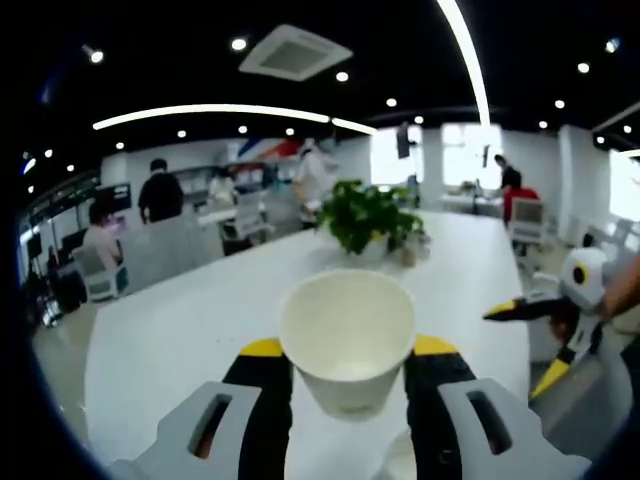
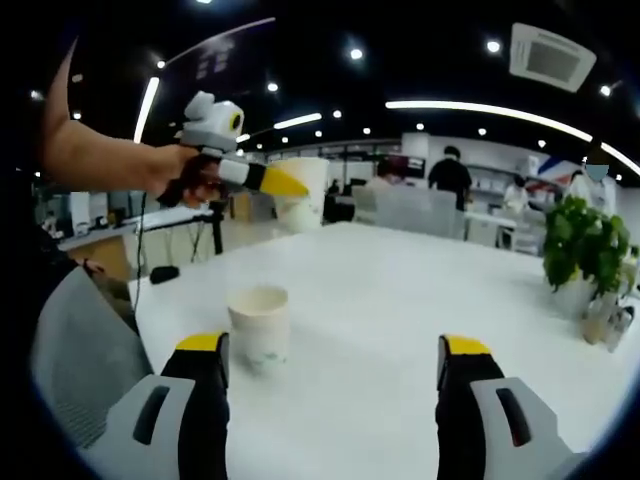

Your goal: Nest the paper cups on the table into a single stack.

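The left claw (image 1: 346, 372) is clamped on a plain white paper cup (image 1: 347, 338), mouth up and held off the long white counter (image 1: 200, 320), at the bottom centre of the left gripper view. In the right gripper view the same claw shows at upper left (image 2: 285, 185), a person's hand behind it, the cup pinched at its yellow tip and lifted well above the surface.

A second white paper cup with a faint green mark (image 2: 259, 327) stands upright on the counter at lower left of the right gripper view, just beside the right claw's left jaw. The right claw (image 2: 335, 365) has its jaws wide apart with nothing between them; its yellow-tipped fingers appear at the right edge of the left gripper view (image 1: 535, 340).

A leafy green potted plant (image 1: 368, 217) sits further along the counter, apart from both cups.

I'd say the step in hand is carrying the lifted cup over to the standing one. Next it needs lining up directly above that open mouth, kept level, then lowering straight in; the free claw could steady the standing cup against tipping.
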`<state>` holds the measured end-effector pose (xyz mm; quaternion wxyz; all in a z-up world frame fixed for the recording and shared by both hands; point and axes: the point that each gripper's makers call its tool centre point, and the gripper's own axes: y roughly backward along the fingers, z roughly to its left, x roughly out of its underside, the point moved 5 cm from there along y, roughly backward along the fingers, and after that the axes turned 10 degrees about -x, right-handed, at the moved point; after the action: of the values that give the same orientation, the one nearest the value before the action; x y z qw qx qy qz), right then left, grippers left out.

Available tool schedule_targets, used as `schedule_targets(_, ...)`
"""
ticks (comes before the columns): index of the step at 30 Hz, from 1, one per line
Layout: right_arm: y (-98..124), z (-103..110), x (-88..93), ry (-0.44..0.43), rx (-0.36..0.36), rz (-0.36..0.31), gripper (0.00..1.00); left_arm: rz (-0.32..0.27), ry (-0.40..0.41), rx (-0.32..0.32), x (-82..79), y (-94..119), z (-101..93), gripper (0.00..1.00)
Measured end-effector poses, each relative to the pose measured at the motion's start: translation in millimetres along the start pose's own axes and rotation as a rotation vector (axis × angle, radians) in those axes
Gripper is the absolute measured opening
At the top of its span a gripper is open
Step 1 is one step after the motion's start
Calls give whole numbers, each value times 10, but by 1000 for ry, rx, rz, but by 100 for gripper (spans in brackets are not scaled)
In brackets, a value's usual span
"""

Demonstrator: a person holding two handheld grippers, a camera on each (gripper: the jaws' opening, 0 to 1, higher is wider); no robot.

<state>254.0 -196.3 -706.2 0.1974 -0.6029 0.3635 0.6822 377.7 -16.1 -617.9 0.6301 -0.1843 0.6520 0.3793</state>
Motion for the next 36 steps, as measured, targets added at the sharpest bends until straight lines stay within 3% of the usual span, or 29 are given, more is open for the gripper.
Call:
schedule_targets(4,3,-3,-1,-4,4,-3,84,-3,-14,-4,51,143,-157,42)
schedule_targets(7,7,-7,0,-6,7,-5,83,-3,32,5,103,253,-259,42)
schedule_targets(18,7,7,-1,-8,6,-8,83,2,-15,10,176,502,-486,42)
schedule_targets(36,19,1,-5,-15,11,-19,82,12,6,9,280,465,-534,42)
